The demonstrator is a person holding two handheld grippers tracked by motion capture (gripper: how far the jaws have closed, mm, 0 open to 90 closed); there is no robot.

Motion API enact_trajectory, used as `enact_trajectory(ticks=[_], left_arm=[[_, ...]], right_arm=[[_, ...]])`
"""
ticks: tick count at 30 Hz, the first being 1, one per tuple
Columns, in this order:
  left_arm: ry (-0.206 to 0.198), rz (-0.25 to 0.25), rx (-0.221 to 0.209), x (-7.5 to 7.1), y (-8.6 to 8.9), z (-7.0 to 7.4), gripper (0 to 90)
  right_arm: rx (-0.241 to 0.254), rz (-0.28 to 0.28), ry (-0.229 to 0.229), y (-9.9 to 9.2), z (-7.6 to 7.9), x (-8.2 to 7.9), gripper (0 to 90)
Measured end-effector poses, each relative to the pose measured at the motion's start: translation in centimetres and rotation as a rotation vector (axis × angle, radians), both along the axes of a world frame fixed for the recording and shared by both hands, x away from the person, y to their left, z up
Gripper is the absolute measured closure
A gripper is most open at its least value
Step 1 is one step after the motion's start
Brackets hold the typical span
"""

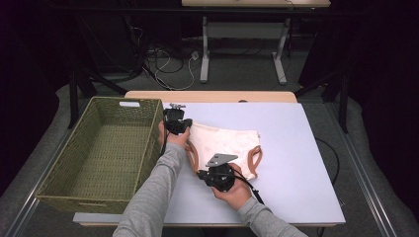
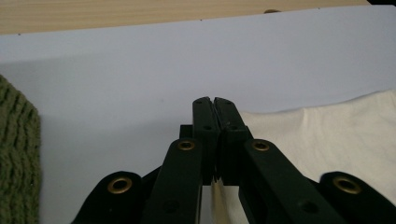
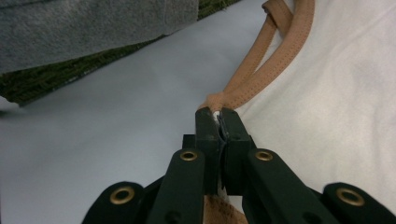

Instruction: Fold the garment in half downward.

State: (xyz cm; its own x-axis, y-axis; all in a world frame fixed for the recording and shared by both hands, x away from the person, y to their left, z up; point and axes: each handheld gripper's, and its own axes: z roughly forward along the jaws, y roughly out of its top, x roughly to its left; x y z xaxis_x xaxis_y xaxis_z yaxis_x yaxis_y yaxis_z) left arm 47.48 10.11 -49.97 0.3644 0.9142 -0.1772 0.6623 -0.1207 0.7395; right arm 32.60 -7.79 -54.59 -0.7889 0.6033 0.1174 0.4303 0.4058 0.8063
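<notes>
A cream garment (image 1: 225, 143) with tan trim lies flat on the pale table (image 1: 296, 163). My left gripper (image 1: 180, 122) is at the garment's far left corner. In the left gripper view its jaws (image 2: 215, 105) stand together, with a strip of cream fabric (image 2: 327, 135) pinched low between them. My right gripper (image 1: 201, 171) is at the garment's near left corner. In the right gripper view it (image 3: 219, 114) is shut on the tan trim (image 3: 261, 70), whose loop runs away from the tips.
A green woven basket (image 1: 148, 148) stands along the table's left side, close to the left hand; its wall also appears in the left gripper view (image 2: 16, 154). A grey sleeve (image 3: 93, 28) crosses above the right gripper. Bare table lies right of the garment.
</notes>
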Motion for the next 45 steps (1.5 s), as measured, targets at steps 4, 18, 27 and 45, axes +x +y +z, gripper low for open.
enact_trajectory(ticks=[4,18,27,45], left_arm=[[-0.017,0.018,0.016,-0.1,0.3,0.7,88.3],[-0.076,0.035,-0.001,-0.3,0.7,4.0,88.3],[-0.084,0.050,0.050,-0.4,0.7,4.5,88.3],[-0.043,0.024,0.059,0.2,-0.3,3.3,88.3]], right_arm=[[0.015,0.011,-0.009,0.6,0.6,0.0,87.7],[0.076,0.033,-0.045,1.7,3.7,-0.1,87.9],[0.091,0.040,-0.057,1.9,4.3,0.0,87.8],[0.059,0.032,-0.028,1.9,2.9,0.2,87.8]])
